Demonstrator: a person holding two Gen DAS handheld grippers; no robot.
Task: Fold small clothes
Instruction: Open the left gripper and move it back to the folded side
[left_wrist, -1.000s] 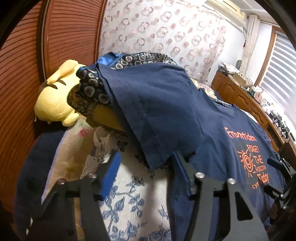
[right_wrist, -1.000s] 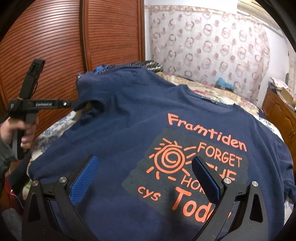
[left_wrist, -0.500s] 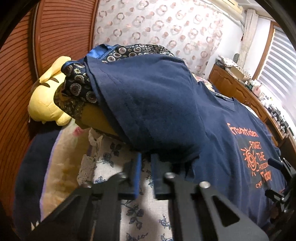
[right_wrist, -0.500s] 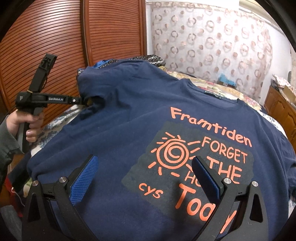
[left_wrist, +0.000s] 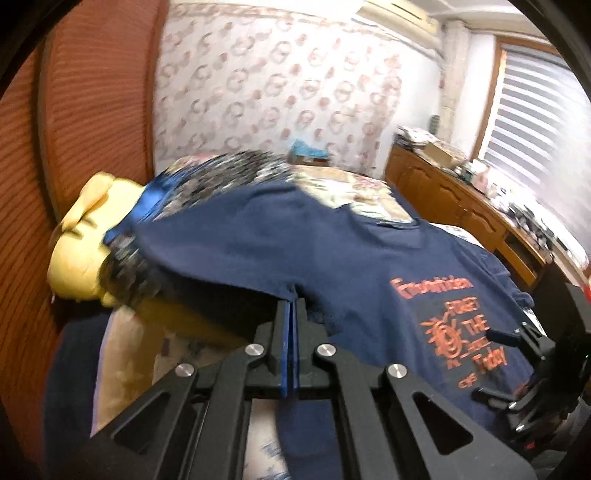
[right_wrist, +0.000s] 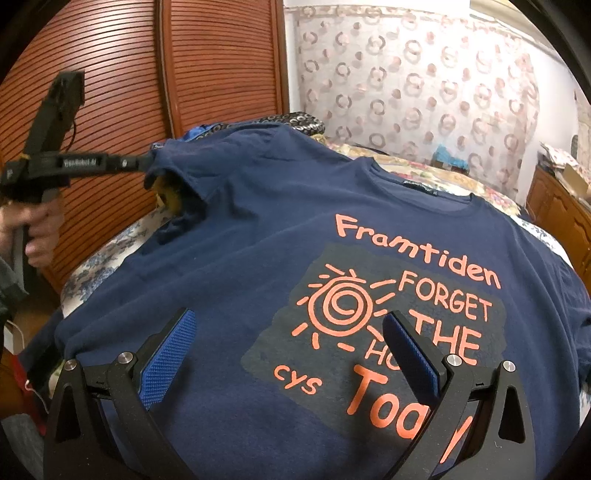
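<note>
At the lower middle of the left wrist view, the left tool (left_wrist: 291, 306) has its two blue-padded fingers pressed together on the hem of the sleeve (left_wrist: 236, 254) of one navy T-shirt (left_wrist: 332, 258). From the right wrist view this same tool (right_wrist: 146, 162) sits at the upper left, gripped by a hand (right_wrist: 35, 232), with the sleeve (right_wrist: 177, 162) lifted off the bed (right_wrist: 99, 262). Across the bottom of that view, the right tool (right_wrist: 288, 334) stands wide open, its two blue pads (right_wrist: 168, 356) spread apart above the shirt (right_wrist: 240, 240), holding nothing; whether they touch the cloth I cannot tell. One shirt lies spread face up on the bed, its orange print (right_wrist: 399, 306) in the lower right. One yellow plush toy (left_wrist: 79, 251) sits at the left of the left wrist view, beside a patterned cloth (left_wrist: 229, 166).
</note>
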